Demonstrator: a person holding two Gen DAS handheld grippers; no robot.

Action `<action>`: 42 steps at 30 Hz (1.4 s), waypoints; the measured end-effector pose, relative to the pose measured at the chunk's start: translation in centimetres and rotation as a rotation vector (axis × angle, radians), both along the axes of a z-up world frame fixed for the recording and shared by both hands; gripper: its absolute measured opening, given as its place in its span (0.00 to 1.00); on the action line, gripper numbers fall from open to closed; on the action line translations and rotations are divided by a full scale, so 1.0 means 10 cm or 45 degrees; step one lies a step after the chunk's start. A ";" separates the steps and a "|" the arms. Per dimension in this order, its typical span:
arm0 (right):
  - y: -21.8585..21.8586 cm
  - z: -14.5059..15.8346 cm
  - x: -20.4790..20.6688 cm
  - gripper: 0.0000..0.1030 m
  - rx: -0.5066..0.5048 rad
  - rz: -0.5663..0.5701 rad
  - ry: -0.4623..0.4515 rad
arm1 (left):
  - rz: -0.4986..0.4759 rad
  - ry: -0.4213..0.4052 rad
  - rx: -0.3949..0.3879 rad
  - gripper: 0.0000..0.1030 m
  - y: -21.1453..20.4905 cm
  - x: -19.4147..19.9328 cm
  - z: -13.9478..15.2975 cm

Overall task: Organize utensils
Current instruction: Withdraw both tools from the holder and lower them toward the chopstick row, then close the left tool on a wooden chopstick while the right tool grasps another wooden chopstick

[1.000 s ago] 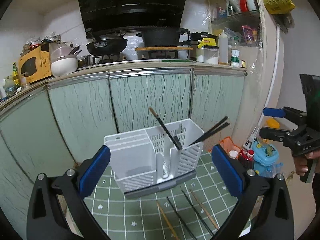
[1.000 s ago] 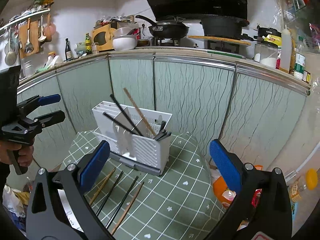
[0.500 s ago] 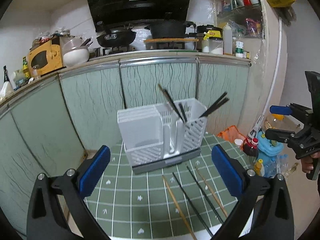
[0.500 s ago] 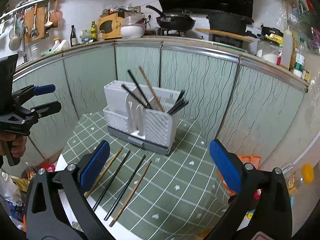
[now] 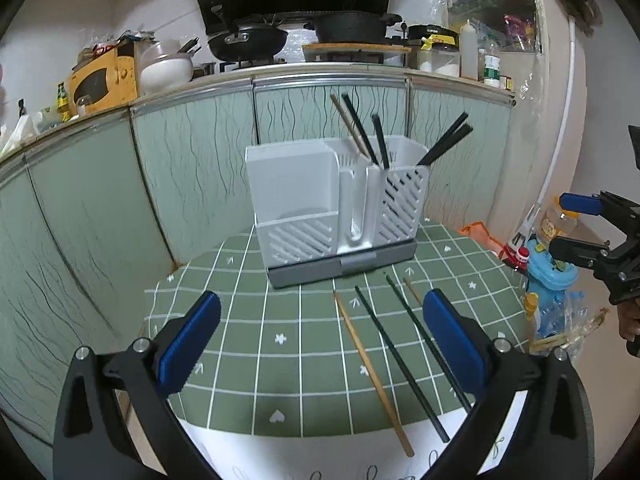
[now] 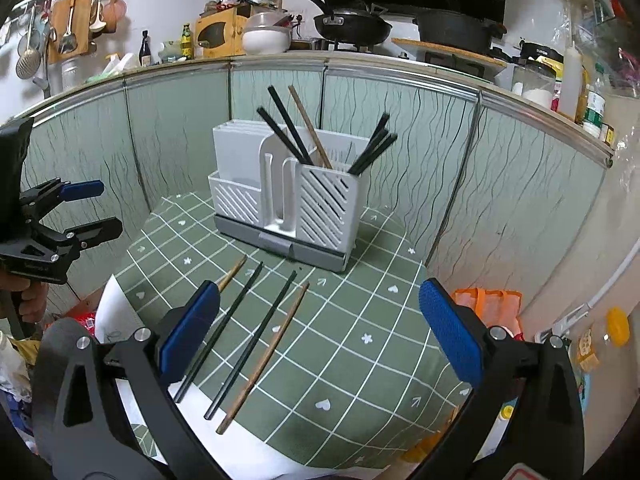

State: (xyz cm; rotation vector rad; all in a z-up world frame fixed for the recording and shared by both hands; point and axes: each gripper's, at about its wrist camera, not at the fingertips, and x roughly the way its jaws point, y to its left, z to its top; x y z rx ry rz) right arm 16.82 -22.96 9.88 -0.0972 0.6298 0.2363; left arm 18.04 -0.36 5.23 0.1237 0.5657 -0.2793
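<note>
Both grippers — left gripper point(image 5: 320, 338), right gripper point(image 6: 320, 330) — gape empty; chopsticks point(image 6: 256, 336) seemingly overhang the mat point(image 6: 340, 344) edge.

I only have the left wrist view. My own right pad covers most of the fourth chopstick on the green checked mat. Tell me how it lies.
Observer: The brown wooden chopstick lies flat and whole on the green checked mat, alongside a dark chopstick and slightly apart from it.
Operator: Report my gripper as seen from outside.
Observer: The left gripper hangs beyond the mat's left edge, jaws apart, with nothing between them.
Operator: Describe the wall further left.
Observer: Hanging ladles and spatulas line a wall rack above the counter, outside your frame.
</note>
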 end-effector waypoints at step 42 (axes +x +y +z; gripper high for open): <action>0.20 -1.28 -0.17 0.93 -0.018 -0.099 0.175 | 0.077 0.108 0.119 0.96 -0.24 -0.31 -1.24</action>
